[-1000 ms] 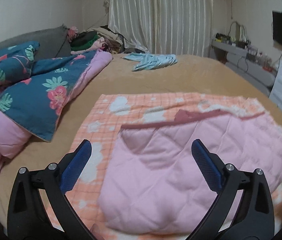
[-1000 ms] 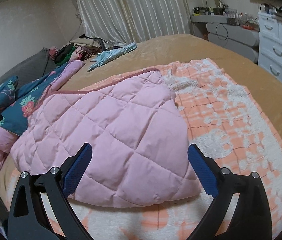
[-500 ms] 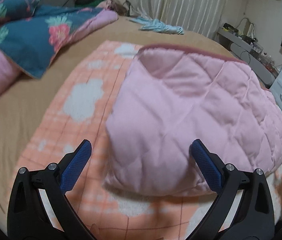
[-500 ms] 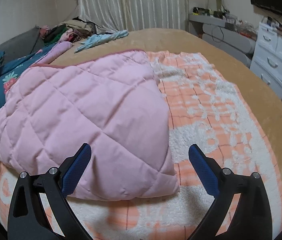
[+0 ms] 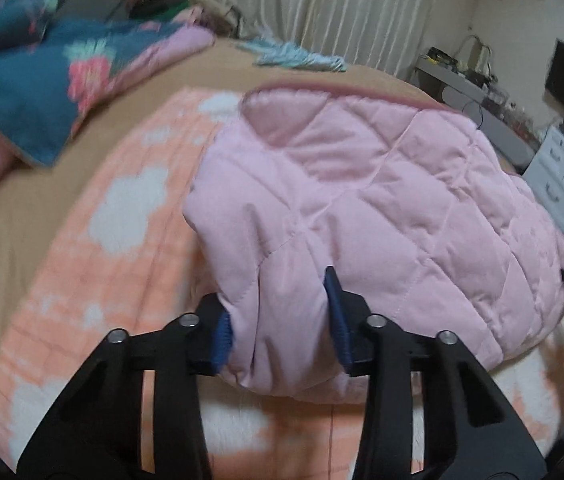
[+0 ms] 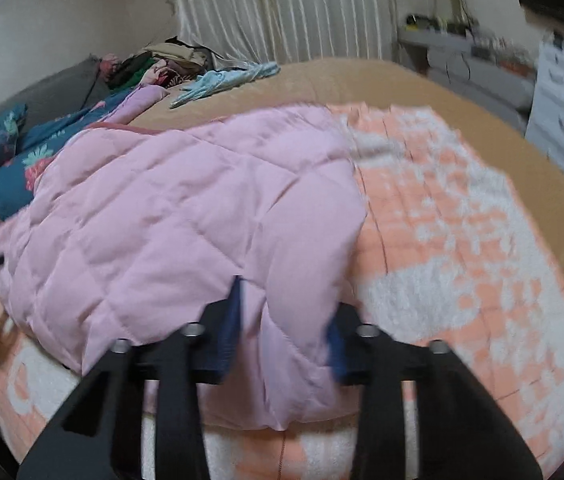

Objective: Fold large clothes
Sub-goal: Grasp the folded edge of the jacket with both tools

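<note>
Pink quilted blanket [image 5: 382, 200] folded in a puffy stack, lying on an orange-and-white checked fleece blanket [image 5: 121, 240] spread over the tan bed [image 5: 9, 216]. Left claw [image 5: 282, 316] clamped on the near-left corner of the pink quilt, blue pads [image 5: 338, 320] pressing a bunched ridge of fabric between them. Right claw [image 6: 286, 328] clamped on the near-right corner of the same quilt [image 6: 185, 208], fabric pinched and bulging up between its blue pads [image 6: 233, 320]; some motion blur here. Dark pink binding visible along the quilt's far edge. Fleece blanket [image 6: 462, 260] sticking out past the quilt on the right side and at the near edge.

Teal floral duvet [image 5: 41, 92] with pink lining heaped at the far left of the bed. Light blue garment [image 6: 225, 80] lying near the far edge of the bed, well apart from the quilt. Pile of clothes [image 6: 157, 64] beyond it by the white curtain [image 6: 282, 8]. White drawer unit [image 6: 562, 120] at right.
</note>
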